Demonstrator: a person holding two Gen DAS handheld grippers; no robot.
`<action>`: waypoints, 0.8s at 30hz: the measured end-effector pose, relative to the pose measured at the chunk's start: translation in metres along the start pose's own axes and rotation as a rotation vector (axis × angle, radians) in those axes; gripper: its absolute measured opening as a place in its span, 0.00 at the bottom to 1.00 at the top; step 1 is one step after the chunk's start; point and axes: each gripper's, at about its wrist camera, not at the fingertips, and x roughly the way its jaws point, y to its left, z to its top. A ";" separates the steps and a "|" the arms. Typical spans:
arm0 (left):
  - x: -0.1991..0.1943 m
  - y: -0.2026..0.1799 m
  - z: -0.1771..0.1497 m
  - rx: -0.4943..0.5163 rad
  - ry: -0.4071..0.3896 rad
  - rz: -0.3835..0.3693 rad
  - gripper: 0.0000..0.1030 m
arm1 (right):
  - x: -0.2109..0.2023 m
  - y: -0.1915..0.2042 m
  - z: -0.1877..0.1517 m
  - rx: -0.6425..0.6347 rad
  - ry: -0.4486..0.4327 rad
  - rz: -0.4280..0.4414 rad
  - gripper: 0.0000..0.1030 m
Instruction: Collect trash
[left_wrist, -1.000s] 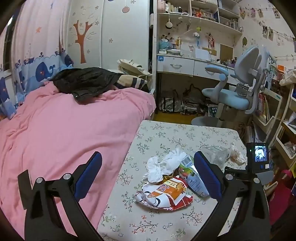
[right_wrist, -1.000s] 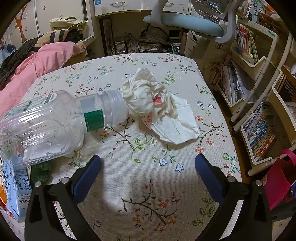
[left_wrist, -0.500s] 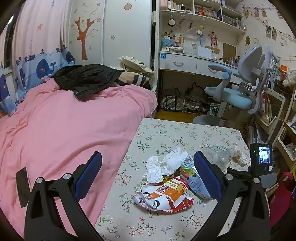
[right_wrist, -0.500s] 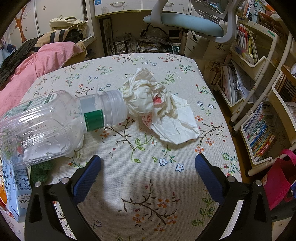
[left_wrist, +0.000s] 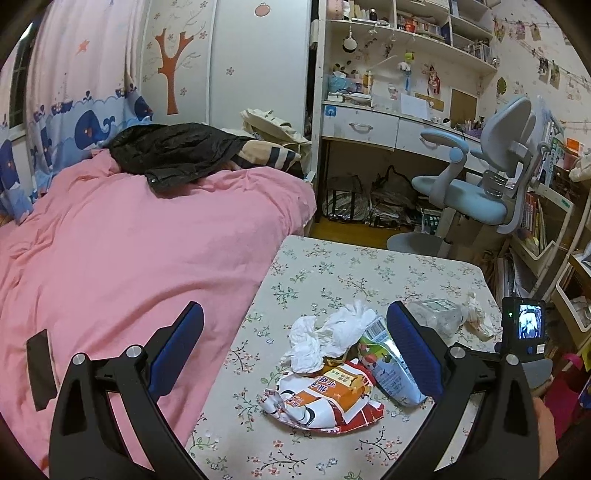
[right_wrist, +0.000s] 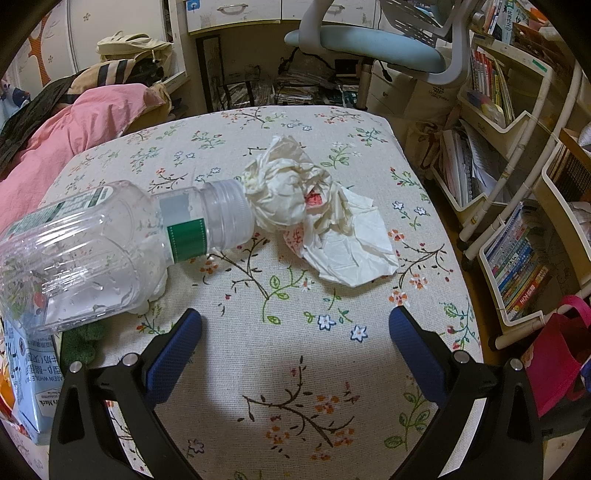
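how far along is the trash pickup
Barely started. Nothing looks collected: the snack bag, milk carton, white tissue, clear bottle and crumpled paper all lie on the table. Both the left claw and right claw are open and empty.

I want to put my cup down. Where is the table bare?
Bare cloth lies at the far end of the table, toward the chair, and near the right claw. It is crowded around the tissue, snack bag, carton and bottle.
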 end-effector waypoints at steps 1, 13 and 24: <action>0.001 0.001 0.000 -0.002 0.003 0.002 0.93 | 0.000 0.000 0.000 0.000 0.000 0.000 0.94; 0.002 0.003 0.002 -0.003 0.000 0.009 0.93 | -0.031 -0.002 -0.006 -0.037 0.041 -0.003 0.94; -0.015 0.001 -0.004 -0.001 -0.029 0.000 0.93 | -0.217 0.028 -0.070 -0.161 -0.517 0.203 0.94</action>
